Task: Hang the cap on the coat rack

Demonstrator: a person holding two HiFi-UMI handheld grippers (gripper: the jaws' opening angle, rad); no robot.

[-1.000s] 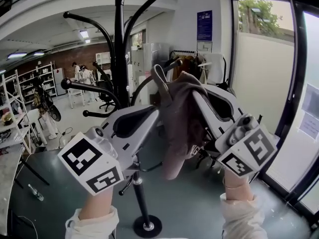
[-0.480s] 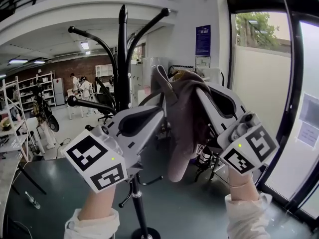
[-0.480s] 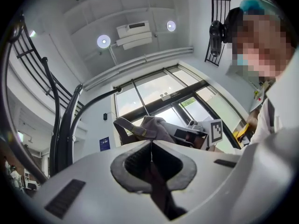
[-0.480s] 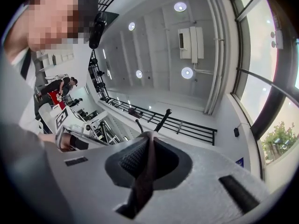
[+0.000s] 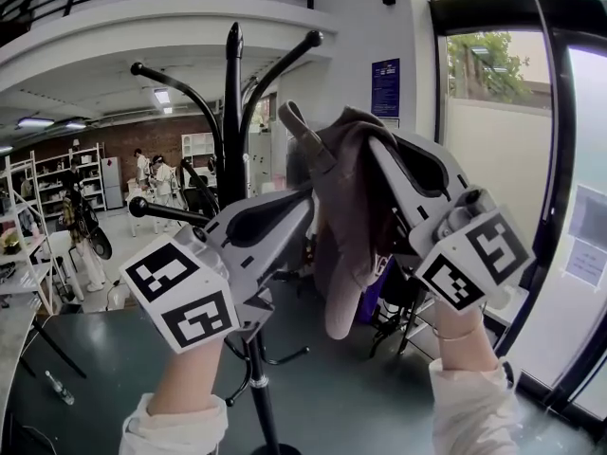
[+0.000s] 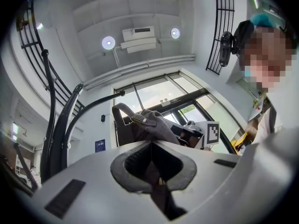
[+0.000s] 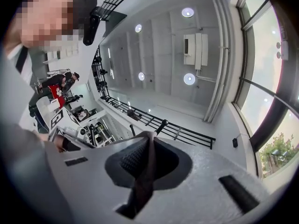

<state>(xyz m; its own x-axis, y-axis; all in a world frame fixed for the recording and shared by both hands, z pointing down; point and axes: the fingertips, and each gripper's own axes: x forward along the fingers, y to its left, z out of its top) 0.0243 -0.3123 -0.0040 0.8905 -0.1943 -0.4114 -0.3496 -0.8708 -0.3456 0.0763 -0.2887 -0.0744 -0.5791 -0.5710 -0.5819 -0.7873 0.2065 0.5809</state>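
I hold a brown-grey cap (image 5: 346, 226) up at chest height between both grippers, its strap loop (image 5: 296, 131) pointing up and left. My left gripper (image 5: 305, 207) is shut on the cap's left edge, where dark fabric (image 6: 159, 190) shows in the closed jaws. My right gripper (image 5: 375, 150) is shut on the cap's top right, with a fabric strip (image 7: 145, 171) pinched between its pads. The black coat rack (image 5: 233, 112) stands just left of and behind the cap. Its curved upper hooks (image 5: 313, 38) rise above the strap, and one hook tip (image 7: 162, 123) shows just past the right jaws.
Tall glass windows and a dark door frame (image 5: 560, 207) fill the right side. A blue sign (image 5: 387, 88) hangs on the wall behind. Shelving (image 5: 38, 188) and people (image 5: 156, 169) are far off at the left. The rack's lower arms (image 5: 161, 211) stick out leftward.
Both grippers have lifted the cap upward, and its strap end now sits nearer the rack's upper hooks. The view has tilted up, so the rack's base has left the frame.
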